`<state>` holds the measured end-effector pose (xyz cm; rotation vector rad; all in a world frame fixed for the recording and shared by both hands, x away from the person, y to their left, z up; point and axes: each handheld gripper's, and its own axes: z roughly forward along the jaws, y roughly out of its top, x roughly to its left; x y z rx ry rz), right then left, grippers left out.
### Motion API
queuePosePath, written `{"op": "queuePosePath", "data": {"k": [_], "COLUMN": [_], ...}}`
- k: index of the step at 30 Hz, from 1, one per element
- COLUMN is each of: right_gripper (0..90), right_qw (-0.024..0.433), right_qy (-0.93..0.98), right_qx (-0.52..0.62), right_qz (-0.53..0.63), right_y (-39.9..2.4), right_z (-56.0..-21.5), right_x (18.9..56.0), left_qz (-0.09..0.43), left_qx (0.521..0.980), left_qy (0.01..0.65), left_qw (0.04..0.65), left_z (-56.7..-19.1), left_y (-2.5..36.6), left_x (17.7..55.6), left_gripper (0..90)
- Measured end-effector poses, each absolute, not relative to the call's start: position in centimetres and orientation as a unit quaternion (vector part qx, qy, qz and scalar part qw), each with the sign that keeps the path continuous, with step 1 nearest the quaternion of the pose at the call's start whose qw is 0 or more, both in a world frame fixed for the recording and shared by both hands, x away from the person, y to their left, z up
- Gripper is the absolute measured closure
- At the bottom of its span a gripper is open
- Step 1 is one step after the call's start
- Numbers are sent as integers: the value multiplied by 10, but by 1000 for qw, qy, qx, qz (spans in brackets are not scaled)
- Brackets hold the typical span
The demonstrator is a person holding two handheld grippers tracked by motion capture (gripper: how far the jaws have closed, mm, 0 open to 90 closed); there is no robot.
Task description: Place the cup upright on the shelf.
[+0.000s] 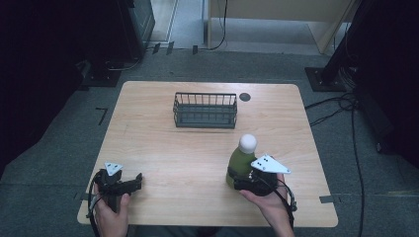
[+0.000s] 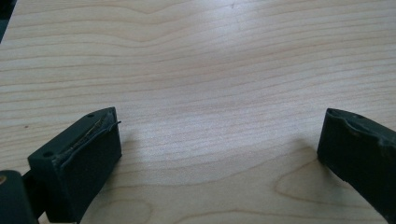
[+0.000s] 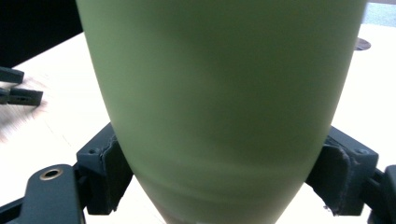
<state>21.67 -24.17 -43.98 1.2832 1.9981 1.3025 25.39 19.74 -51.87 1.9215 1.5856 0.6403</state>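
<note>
While the left tool [image 1: 129,183] gapes wide, the right tool [image 1: 240,178] clamps a matte green, white-capped bottle [image 1: 241,159].

Both tongs are built of black plastic. The left tongs [image 1: 129,183] are fitted with dark rubber pads [image 2: 91,154]; the right tongs [image 1: 241,180] are topped by a grey three-cornered plate [image 1: 270,165] marked with dots, and a black cable [image 1: 285,196] is trailed.
</note>
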Motion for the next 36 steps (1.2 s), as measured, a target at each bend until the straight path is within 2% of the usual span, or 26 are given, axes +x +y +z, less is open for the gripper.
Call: {"op": "queuePosePath", "data": {"k": [5,14,18,36], "right_gripper": [174,199,203,204], "right_qw": [206,221,203,203], "right_qy": [716,719,719,727], "right_qx": [466,461,465,452], "right_qz": [477,470,476,475], "right_y": [-242,-241,-244,-238], "right_z": [-439,-436,-434,-417], "right_x": [220,220,223,236], "left_qz": [239,239,239,239], "left_qx": [717,718,718,718], "left_qy": [591,591,591,591], "left_qw": [280,280,280,280], "left_z": [-519,-519,-519,-519], "left_y": [197,198,198,198], "left_x": [254,254,254,254], "left_gripper": [0,0,0,0]}}
